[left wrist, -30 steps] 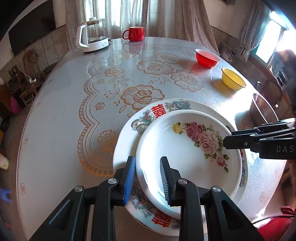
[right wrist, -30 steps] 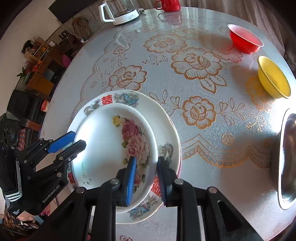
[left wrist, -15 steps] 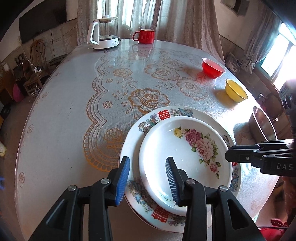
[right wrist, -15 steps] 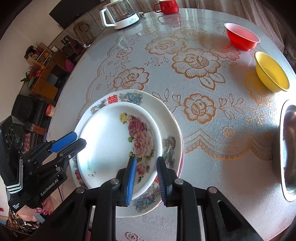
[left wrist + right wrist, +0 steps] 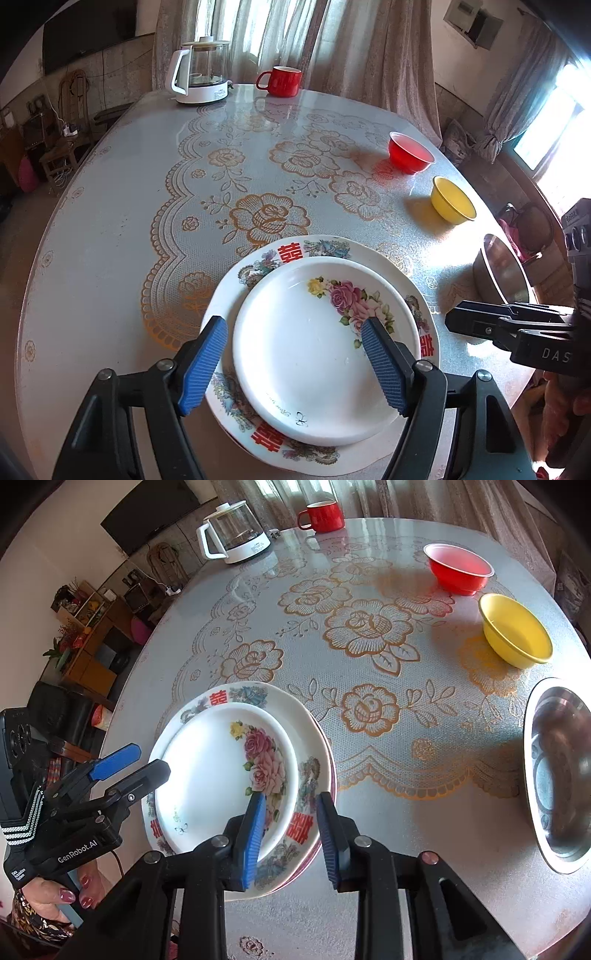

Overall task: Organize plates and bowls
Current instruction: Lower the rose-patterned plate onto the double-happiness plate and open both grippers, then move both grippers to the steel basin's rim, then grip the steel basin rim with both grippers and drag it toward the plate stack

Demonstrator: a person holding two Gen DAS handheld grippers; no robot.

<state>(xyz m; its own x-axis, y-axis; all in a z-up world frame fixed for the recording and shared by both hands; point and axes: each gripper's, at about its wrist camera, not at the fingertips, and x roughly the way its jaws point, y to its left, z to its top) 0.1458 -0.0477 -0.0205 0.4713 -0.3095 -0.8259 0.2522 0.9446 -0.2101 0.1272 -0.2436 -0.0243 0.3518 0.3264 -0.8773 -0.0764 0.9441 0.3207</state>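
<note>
A white rose plate [image 5: 314,347] [image 5: 218,775] lies on a larger plate with red characters [image 5: 288,251] [image 5: 229,698] at the table's near edge. My left gripper [image 5: 295,365] is wide open above the rose plate's near part, holding nothing; it also shows in the right wrist view [image 5: 129,764]. My right gripper [image 5: 290,834] is open above the stack's right rim, empty; it shows at the right in the left wrist view [image 5: 476,321]. A red bowl [image 5: 410,157] [image 5: 458,568] and a yellow bowl [image 5: 453,205] [image 5: 515,629] stand apart at the far right.
A steel basin [image 5: 557,771] [image 5: 502,273] sits at the table's right edge. A glass kettle [image 5: 201,72] [image 5: 234,535] and a red mug [image 5: 282,81] [image 5: 323,516] stand at the far edge. The round table has a lace-print cover [image 5: 369,627].
My left gripper has opened wide and drawn back from the rose plate's rim. My right gripper has opened a little and lifted off the plate. The rose plate rests on the larger plate.
</note>
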